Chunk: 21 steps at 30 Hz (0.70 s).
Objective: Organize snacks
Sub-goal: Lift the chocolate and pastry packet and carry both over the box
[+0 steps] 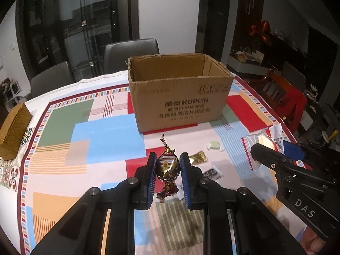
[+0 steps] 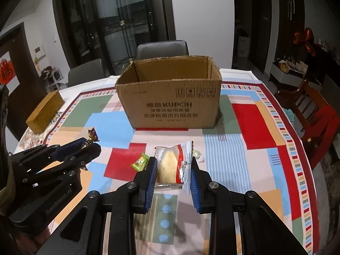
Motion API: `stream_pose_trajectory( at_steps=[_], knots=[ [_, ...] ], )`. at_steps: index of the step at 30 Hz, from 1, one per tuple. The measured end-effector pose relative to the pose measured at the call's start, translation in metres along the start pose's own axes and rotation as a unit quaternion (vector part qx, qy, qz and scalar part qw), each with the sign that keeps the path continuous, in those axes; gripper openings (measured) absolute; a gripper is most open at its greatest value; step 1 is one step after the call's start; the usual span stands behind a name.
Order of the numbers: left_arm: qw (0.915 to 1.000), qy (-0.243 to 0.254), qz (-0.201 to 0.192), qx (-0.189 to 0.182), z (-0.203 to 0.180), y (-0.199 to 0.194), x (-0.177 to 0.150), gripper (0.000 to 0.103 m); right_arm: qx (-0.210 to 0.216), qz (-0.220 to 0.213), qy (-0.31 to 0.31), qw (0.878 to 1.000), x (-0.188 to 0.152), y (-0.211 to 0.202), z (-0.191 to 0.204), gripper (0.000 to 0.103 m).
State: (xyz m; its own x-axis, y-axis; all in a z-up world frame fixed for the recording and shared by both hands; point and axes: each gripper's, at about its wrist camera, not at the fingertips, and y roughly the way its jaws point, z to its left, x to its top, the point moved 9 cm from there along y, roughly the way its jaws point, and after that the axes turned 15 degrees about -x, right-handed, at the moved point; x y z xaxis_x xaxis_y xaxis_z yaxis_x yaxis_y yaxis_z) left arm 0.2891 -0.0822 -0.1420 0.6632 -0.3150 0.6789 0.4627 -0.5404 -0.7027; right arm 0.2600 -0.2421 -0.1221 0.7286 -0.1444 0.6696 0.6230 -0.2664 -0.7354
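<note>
Left wrist view: the left tongs (image 1: 167, 170) are pinching a foil-wrapped candy (image 1: 167, 166) above the counter (image 1: 102, 136). The right tongs (image 2: 173, 177) are clamping a clear-bagged pastry (image 2: 170, 165). Loose sweets are lying near them on the patchwork tablecloth (image 2: 250, 127), before an open cardboard box (image 1: 180, 104). Grey chairs (image 1: 131, 53) and dark glass doors (image 1: 85, 21) are standing behind.

Home dining rm: table w/ colourful patchwork-print tablecloth (image 2: 250, 123), grey padded dining chairs (image 2: 162, 48), dark glass-door cabinet (image 2: 119, 21), red wooden chair (image 2: 314, 106), cluttered sideboard (image 2: 291, 68).
</note>
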Motion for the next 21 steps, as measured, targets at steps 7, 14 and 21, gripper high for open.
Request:
stream_pose_trajectory(
  at_steps=[7,14,21],
  knots=[
    [0.9999,0.002,-0.011,0.010,-0.001,-0.002,0.018,0.022,0.001,-0.014,0.009,1.000,0.018,-0.002,-0.006,0.031],
    [0.9996,0.000,-0.023,0.014,-0.003,-0.002,0.037,0.022,-0.001,-0.031,0.013,0.999,0.038,-0.006,-0.009,0.031],
    [0.9992,0.000,-0.037,0.014,-0.006,0.000,0.058,0.022,-0.006,-0.045,0.020,0.999,0.056,-0.005,-0.016,0.031]
  ],
)
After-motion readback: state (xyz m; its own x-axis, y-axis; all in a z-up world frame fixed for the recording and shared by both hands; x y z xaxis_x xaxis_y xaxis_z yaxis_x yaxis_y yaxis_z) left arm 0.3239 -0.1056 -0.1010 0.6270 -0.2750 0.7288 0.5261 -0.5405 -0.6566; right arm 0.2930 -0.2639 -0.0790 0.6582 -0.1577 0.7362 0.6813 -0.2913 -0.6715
